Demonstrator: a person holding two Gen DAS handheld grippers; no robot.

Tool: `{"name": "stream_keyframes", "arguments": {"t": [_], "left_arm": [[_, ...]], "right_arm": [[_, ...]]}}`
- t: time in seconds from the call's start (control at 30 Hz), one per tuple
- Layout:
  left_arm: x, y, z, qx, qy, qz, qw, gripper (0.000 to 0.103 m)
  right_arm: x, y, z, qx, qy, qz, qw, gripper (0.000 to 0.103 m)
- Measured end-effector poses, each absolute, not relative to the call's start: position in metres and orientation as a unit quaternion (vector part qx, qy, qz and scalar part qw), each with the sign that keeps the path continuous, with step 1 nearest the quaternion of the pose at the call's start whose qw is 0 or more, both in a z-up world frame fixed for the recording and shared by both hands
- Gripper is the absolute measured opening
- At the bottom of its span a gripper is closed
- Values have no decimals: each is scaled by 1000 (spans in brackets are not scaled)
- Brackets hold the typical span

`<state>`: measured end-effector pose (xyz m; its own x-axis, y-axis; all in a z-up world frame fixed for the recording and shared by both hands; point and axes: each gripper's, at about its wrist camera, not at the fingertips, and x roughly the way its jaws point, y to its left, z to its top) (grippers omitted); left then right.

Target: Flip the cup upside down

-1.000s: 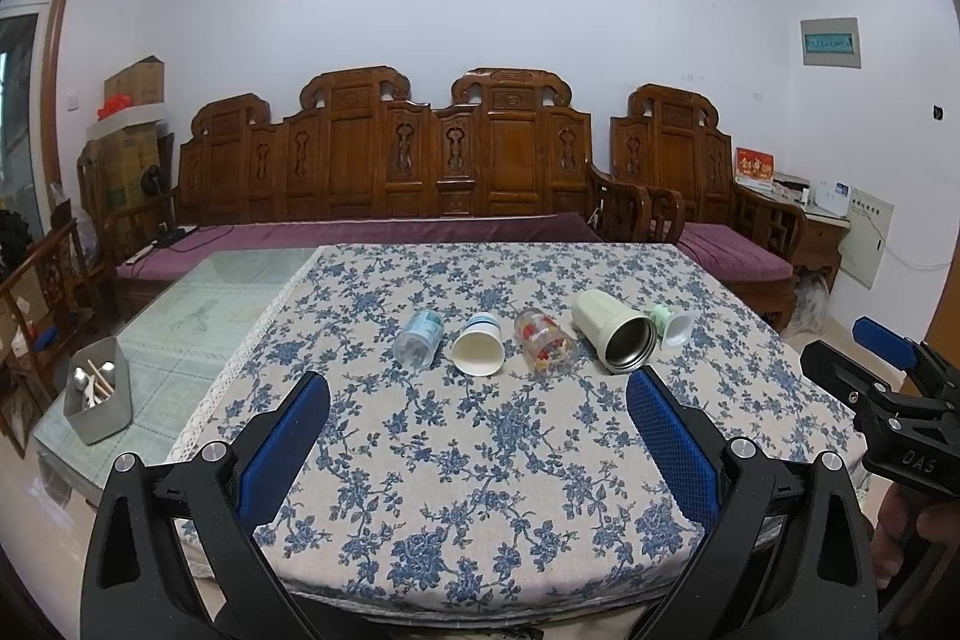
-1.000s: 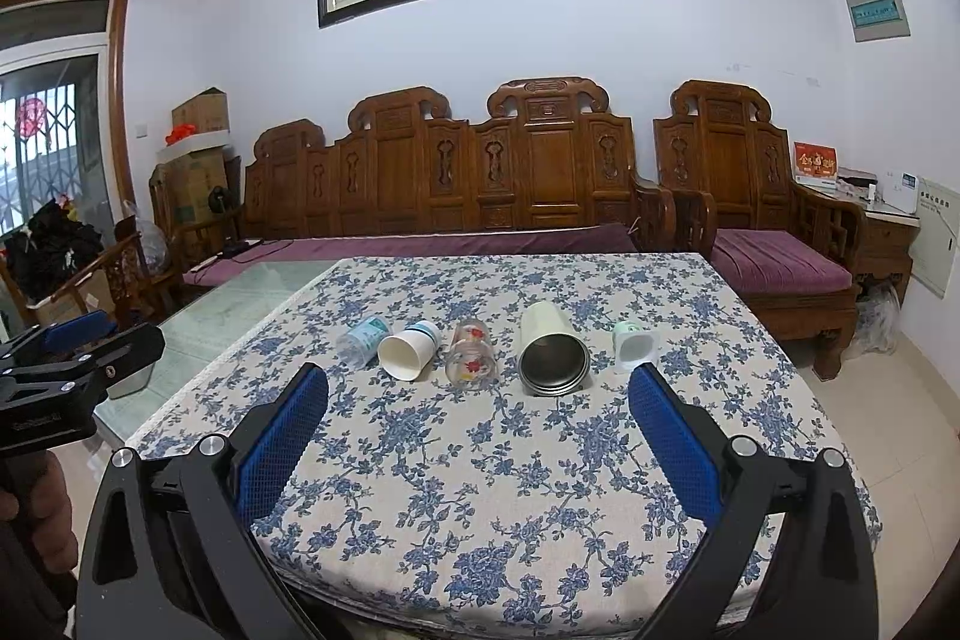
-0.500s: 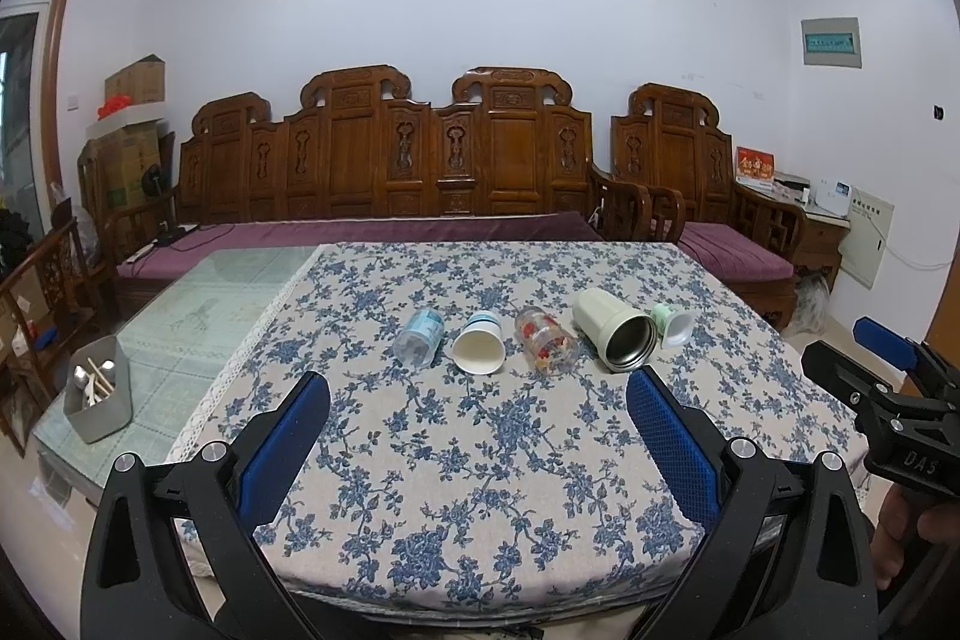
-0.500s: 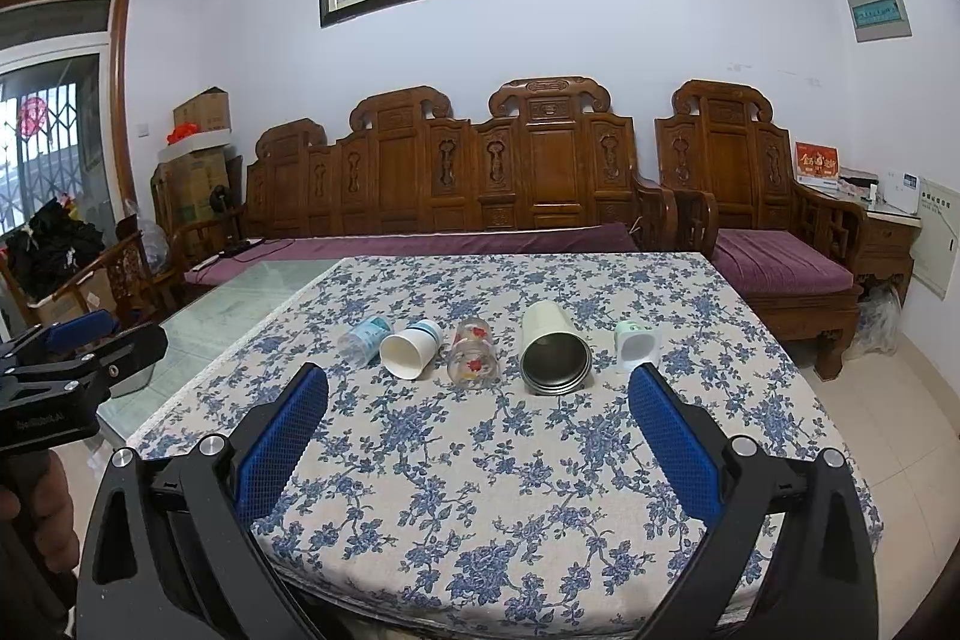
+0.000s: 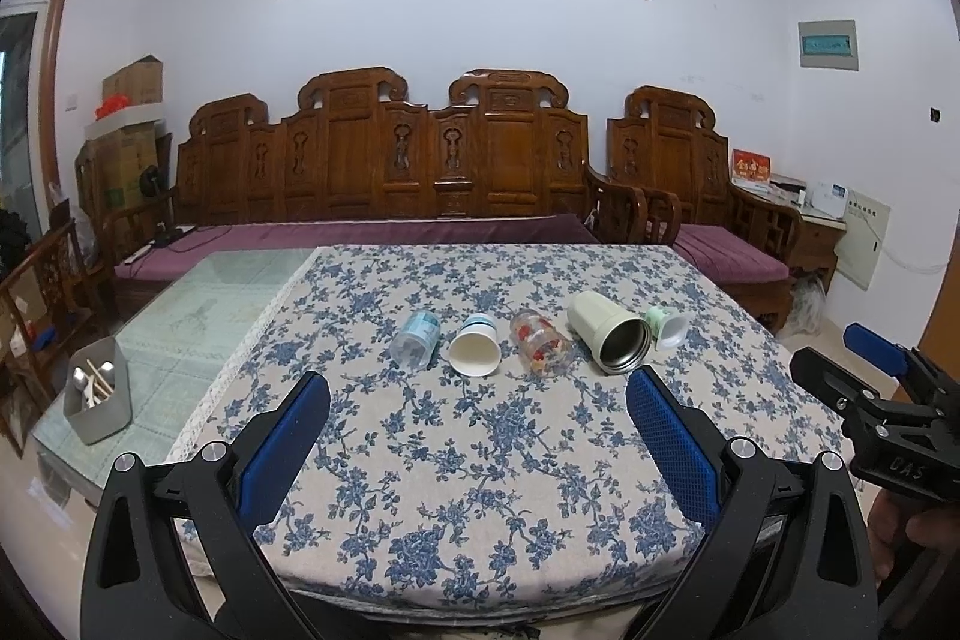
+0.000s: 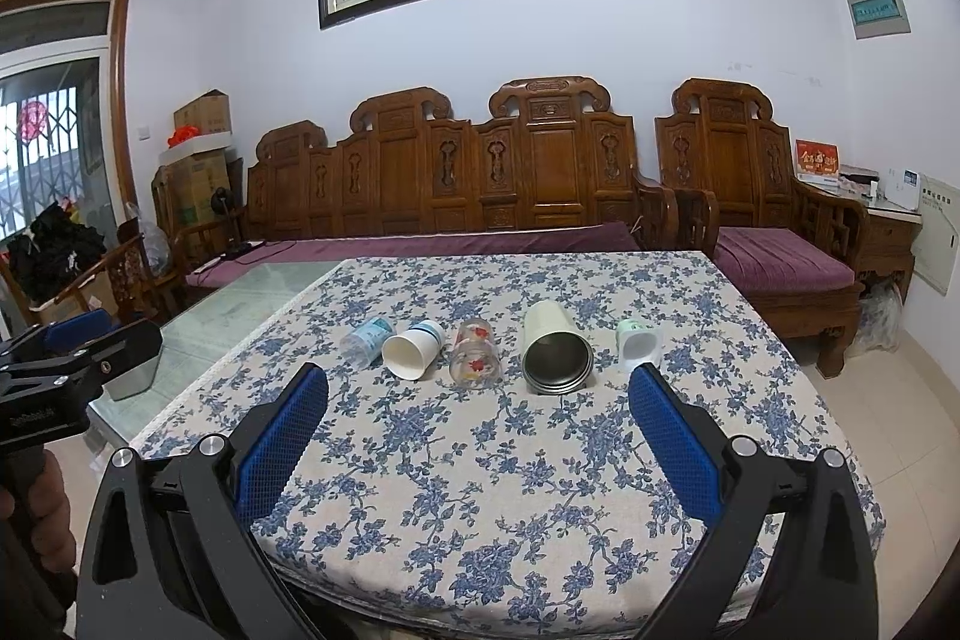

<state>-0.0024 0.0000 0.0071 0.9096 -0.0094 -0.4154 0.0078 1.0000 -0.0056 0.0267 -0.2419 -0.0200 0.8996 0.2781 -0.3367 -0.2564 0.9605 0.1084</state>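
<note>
Several cups lie on their sides in a row on the blue-flowered tablecloth (image 5: 480, 436): a clear blue-labelled cup (image 5: 415, 340), a white paper cup (image 5: 475, 353), a clear glass with red print (image 5: 540, 343), a cream steel-lined tumbler (image 5: 608, 331) and a small pale green cup (image 5: 667, 327). The same row shows in the right wrist view, with the tumbler (image 6: 555, 347) in the middle. My left gripper (image 5: 478, 436) is open and empty, well short of the cups. My right gripper (image 6: 478, 430) is open and empty too, at the near table edge.
A grey holder with utensils (image 5: 98, 400) stands on the glass-topped part of the table (image 5: 198, 304) at the left. Carved wooden benches with purple cushions (image 5: 384, 172) stand behind the table. The other gripper shows at the frame edge in each view (image 5: 888, 424) (image 6: 60, 376).
Both grippers have crept slightly towards the table. The cups have not moved.
</note>
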Motion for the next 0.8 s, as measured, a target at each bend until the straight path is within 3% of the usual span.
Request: {"name": "stream_keyframes", "arguments": {"t": [0.37,0.8], "left_arm": [[12,0,-4,-2,241,-17,970,95],[81,-1,-40,36,317,-50,947,95]], "right_arm": [[39,-245,-32,38,189,143,971,101],[147,-247,-57,14,247,154,957,98]]}}
